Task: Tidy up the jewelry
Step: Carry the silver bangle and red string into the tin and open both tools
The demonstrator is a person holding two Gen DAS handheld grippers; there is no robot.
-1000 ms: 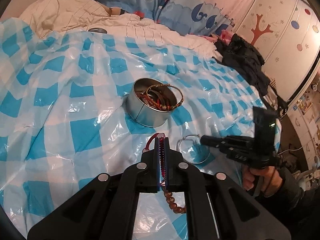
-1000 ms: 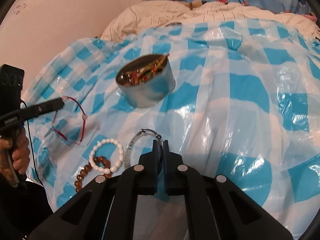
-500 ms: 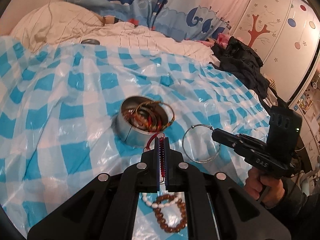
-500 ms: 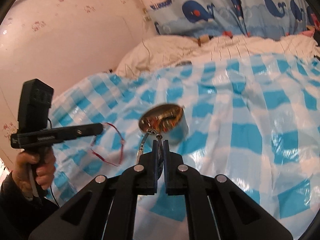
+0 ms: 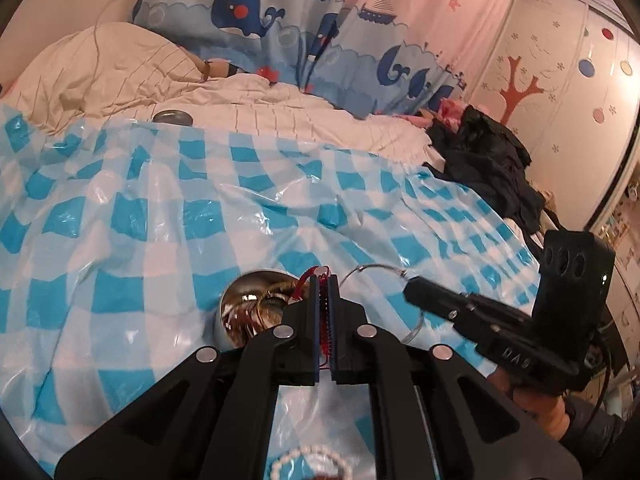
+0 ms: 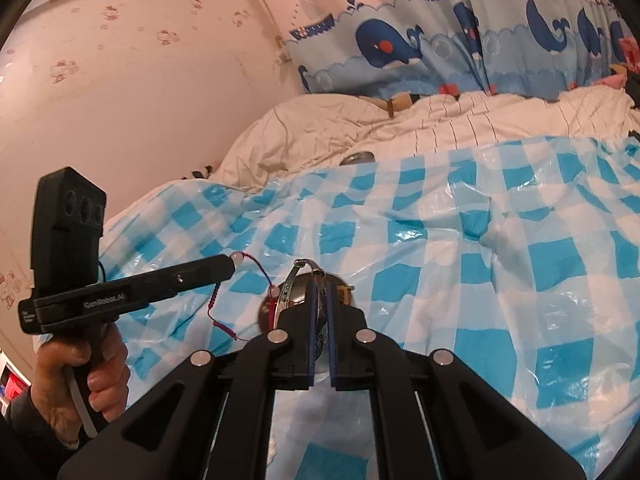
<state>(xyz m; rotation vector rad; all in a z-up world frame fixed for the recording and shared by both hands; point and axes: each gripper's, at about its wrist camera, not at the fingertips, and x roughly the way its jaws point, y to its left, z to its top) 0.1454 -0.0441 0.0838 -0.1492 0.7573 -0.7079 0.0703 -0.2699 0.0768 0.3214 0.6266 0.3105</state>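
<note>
My left gripper point(image 5: 325, 280) is shut on a red cord bracelet point(image 5: 303, 285), whose loop sticks out past the fingertips. Just beyond and below it stands a round metal tin point(image 5: 240, 308) with several bracelets inside. From the right wrist view, the left gripper point(image 6: 230, 264) hangs the red cord bracelet point(image 6: 213, 300) in the air beside the tin point(image 6: 343, 294). My right gripper point(image 6: 319, 286) is shut on a thin silver bangle point(image 6: 289, 286), held over the tin and hiding most of it. The left wrist view shows the right gripper point(image 5: 410, 286) with the bangle point(image 5: 380, 267).
A blue-and-white checked plastic sheet point(image 5: 160, 240) covers the bed. A white bead bracelet point(image 5: 296, 458) lies at the near edge under my left gripper. A small metal lid point(image 5: 173, 117) rests on the white quilt behind. Dark clothes point(image 5: 488, 160) are piled at the right.
Both grippers have risen off the sheet with their bracelets and closed in on the tin. The bangle, which lay on the sheet, now hangs in the air.
</note>
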